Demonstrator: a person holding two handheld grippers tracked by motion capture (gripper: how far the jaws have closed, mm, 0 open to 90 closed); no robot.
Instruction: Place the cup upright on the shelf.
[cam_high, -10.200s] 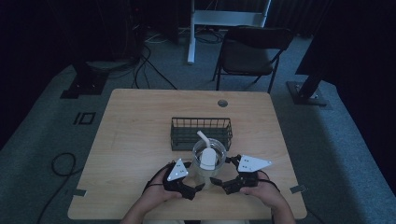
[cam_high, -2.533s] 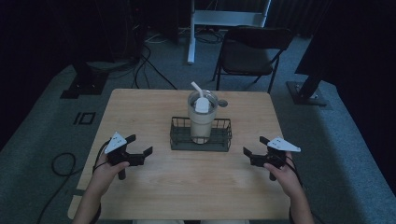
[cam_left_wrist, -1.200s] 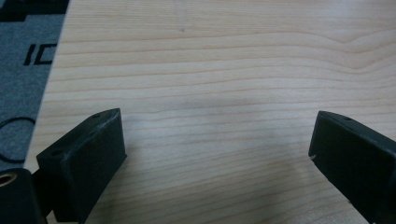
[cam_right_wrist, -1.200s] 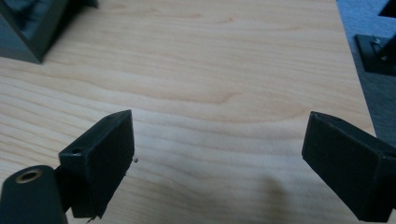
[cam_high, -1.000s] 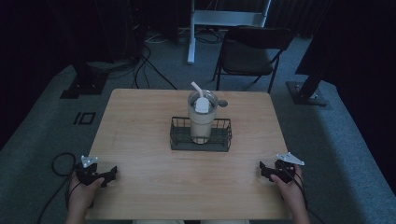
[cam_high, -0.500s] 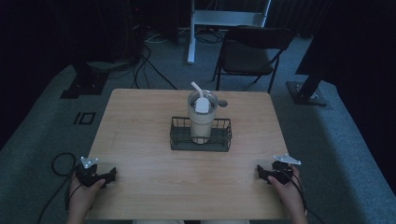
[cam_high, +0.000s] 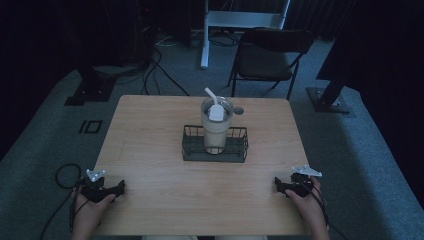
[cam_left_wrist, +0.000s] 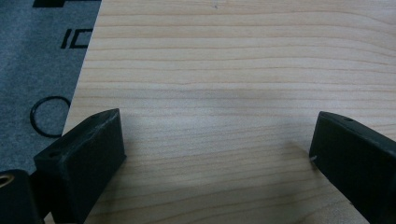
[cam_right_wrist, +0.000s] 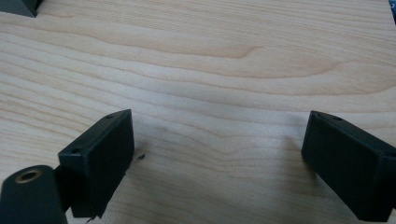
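Observation:
A clear tumbler (cam_high: 215, 127) with a pale drink, a lid and a white straw stands upright inside a black wire basket (cam_high: 191, 149) at the middle of the wooden table (cam_high: 150, 130). My left gripper (cam_high: 120, 187) rests at the table's near left corner, held by a hand. In the left gripper view my left gripper (cam_left_wrist: 217, 154) is open over bare wood. My right gripper (cam_high: 276, 185) rests near the near right corner. The right gripper view has my right gripper (cam_right_wrist: 219, 158) open, nothing between its jaws.
A small round grey disc (cam_high: 239, 110) lies on the table behind the basket. A dark chair (cam_high: 267, 57) and a white stand (cam_high: 235, 20) are beyond the far edge. Cables (cam_high: 65, 175) lie on the grey carpet at left.
Ten seconds ago both grippers were at the tumbler in front of the basket; it now stands in the basket. Both hands have since drawn back to the near corners. Little movement in the last half second.

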